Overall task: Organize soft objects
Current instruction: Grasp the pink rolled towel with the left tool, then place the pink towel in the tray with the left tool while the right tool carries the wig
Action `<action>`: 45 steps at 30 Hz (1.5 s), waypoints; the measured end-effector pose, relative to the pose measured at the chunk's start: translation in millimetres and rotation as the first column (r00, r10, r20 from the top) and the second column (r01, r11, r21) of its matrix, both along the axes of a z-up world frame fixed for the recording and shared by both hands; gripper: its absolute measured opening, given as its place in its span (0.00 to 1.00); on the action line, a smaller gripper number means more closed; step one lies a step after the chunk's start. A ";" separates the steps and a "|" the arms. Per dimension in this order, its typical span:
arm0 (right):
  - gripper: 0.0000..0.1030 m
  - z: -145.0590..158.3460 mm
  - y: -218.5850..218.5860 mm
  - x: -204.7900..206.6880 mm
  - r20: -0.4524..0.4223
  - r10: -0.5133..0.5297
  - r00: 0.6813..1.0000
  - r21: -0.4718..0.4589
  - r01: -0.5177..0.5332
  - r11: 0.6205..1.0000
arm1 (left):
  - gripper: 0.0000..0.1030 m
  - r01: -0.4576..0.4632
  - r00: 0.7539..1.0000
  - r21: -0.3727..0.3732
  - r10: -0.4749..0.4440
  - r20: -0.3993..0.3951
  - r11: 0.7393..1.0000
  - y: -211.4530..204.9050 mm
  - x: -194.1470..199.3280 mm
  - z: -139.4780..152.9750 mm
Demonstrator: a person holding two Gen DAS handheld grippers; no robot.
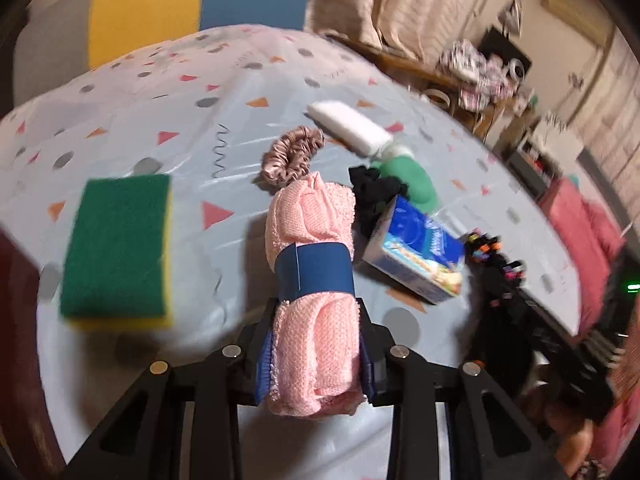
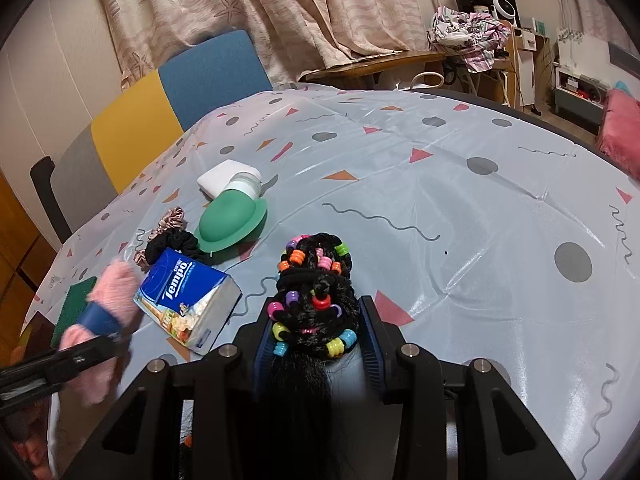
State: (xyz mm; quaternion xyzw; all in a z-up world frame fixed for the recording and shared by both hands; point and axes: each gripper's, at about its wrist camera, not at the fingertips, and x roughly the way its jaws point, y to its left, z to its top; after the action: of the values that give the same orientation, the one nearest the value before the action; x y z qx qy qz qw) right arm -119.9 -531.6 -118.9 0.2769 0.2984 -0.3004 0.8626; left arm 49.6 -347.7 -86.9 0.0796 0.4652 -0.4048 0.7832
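My left gripper (image 1: 316,320) is shut on a rolled pink towel (image 1: 308,216) with a blue band; the blue pads press its near end on both sides. A green and yellow sponge (image 1: 120,244) lies to its left. In the right wrist view my right gripper (image 2: 316,312) is shut on a black hairpiece (image 2: 316,280) strung with coloured beads, its loose hair trailing back between the fingers. The left gripper (image 2: 80,354) and the towel (image 2: 116,284) show at that view's left edge, beside a blue tissue pack (image 2: 188,296).
A pink scrunchie (image 2: 168,220), a black scrunchie (image 2: 172,246), a green silicone piece (image 2: 228,220) and a white pad (image 2: 224,176) lie past the tissue pack on the patterned tablecloth (image 2: 440,200). A yellow and blue chair (image 2: 168,92) stands at the far edge.
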 end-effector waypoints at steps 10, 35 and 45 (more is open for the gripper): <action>0.38 0.2 0.5 0.9 -0.009 0.000 1.000 -0.006 0.000 1.000 | 0.32 -0.101 0.988 -0.107 0.112 0.109 0.989 97.3 -11.2 76.2; 0.37 26.8 16.0 1.0 -0.014 -0.016 1.000 -0.041 0.016 0.999 | 0.33 -0.371 0.920 0.138 0.383 -0.080 0.919 242.2 114.8 0.5; 0.37 118.1 90.2 33.0 0.143 0.191 0.971 -0.130 -0.173 0.976 | 0.41 -0.408 0.899 0.101 0.419 -0.129 0.907 255.8 121.3 1.1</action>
State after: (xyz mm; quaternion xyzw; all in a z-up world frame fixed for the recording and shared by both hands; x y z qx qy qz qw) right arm -86.8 -441.4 -0.8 0.2200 0.2370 -0.2146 0.9216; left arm 170.9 -91.9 -85.8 -0.0231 0.5424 -0.2172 0.8113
